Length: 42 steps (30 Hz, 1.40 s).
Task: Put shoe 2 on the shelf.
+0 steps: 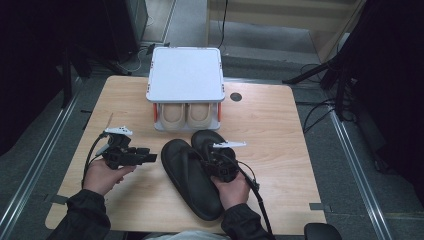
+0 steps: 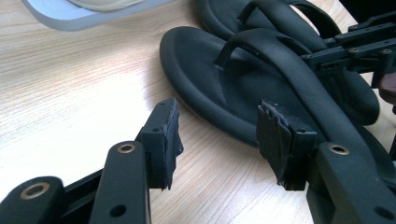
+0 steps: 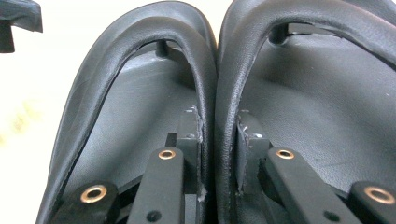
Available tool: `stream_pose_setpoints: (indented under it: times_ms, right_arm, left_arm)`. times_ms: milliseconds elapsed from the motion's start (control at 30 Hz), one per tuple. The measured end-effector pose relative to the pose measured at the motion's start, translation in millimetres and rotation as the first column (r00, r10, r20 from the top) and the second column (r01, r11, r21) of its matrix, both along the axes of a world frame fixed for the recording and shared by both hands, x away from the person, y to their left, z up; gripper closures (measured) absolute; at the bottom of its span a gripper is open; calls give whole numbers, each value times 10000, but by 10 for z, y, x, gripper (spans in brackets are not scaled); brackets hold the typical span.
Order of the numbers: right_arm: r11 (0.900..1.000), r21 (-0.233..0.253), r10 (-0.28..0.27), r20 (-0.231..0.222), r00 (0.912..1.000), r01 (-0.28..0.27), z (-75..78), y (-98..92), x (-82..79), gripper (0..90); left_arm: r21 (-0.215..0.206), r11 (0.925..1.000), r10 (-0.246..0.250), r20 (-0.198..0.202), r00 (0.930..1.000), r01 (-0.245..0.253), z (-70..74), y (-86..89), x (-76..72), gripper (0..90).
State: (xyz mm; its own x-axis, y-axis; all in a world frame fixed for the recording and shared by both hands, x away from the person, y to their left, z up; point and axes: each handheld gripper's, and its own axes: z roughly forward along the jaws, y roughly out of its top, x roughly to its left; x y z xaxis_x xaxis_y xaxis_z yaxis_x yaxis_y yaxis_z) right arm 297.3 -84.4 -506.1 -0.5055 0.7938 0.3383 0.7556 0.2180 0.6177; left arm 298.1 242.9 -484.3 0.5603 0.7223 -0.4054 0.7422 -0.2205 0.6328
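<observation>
Pair of black thong sandals (image 1: 192, 175) on the tabletop (image 1: 280, 130), toes toward the two-tier shoe rack (image 1: 186, 87), long axes along the right gripper's (image 1: 223, 165) fingers, which pinch both inner straps (image 3: 215, 93) together. Left gripper (image 1: 131, 156) fingers spread, beside the near sandal. Grasp made; lifting and racking likely remain.

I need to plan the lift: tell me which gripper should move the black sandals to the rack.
Right. The right gripper is already shut on the straps of both black sandals, pinched together between its jaws. The left gripper is open beside them, holding nothing. The rack stands just ahead.
</observation>
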Motion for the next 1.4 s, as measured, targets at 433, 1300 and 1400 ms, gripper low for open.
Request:
stream_pose_setpoints:
  times_ms: [433,1300,1400]
  right_arm:
    - [9829,-91,1838,87,9829,-1837,142,-165,-24,755]
    - [8108,-43,5853,-66,8108,-5853,457,0,423,753]
    - [7933,-95,6087,-42,7934,-6088,494,50,452,753]
  left_arm:
    - [-55,9996,290,102,9995,-289,12,89,-6,486]
    - [127,9938,1101,-8,9939,-1101,-18,293,-162,444]
    - [150,9921,1242,-32,9922,-1242,-20,329,-213,443]
